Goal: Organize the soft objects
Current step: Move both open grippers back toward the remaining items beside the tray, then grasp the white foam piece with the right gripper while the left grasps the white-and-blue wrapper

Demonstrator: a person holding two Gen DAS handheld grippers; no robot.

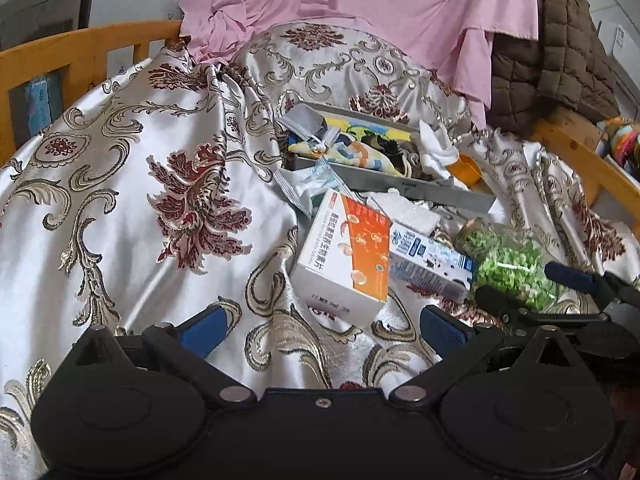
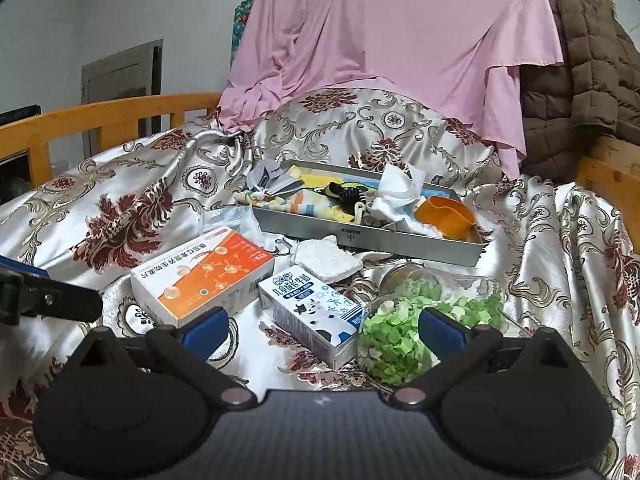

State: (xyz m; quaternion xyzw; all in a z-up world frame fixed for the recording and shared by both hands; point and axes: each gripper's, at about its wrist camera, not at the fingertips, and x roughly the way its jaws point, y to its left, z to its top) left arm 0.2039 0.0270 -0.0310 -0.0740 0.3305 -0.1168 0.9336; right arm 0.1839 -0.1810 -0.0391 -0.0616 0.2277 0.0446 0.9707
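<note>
While the left gripper (image 1: 322, 330) hovers low over a bed draped in silver brocade cloth (image 1: 120, 200), its blue-padded fingers (image 1: 206, 330) stand wide apart and hold nothing. At about one o'clock from it lies a shallow metal tray (image 1: 416, 190), crowded with a grey pouch (image 1: 304, 122), a yellow and blue patterned cloth (image 1: 360, 148), crumpled white fabric (image 1: 438, 148) and an orange cup (image 1: 466, 172) at its right end. A white sponge pad (image 1: 404, 210) rests on the cloth just in front of the tray. Nearer, at twelve o'clock, an orange and white box (image 1: 348, 256) stands beside a small milk carton (image 1: 430, 264), and a glass jar (image 1: 508, 264) of green bits lies on its side at two o'clock. Open brocade fills everything from nine to eleven o'clock, bounded by a wooden bed rail (image 1: 80, 52).

From the right wrist view, the right gripper (image 2: 322, 330) is likewise spread wide and empty. The tray (image 2: 360, 236) sits at twelve o'clock, well apart from the fingers, with the same soft things inside. The sponge pad (image 2: 326, 260) lies between the tray and the carton (image 2: 312, 312). The jar (image 2: 432, 316) lies just ahead of the right finger (image 2: 440, 330), whether touching it I cannot tell; the box (image 2: 204, 276) lies just ahead of the left finger. Free cloth opens at three o'clock. A pink sheet (image 2: 400, 40) hangs behind.
</note>
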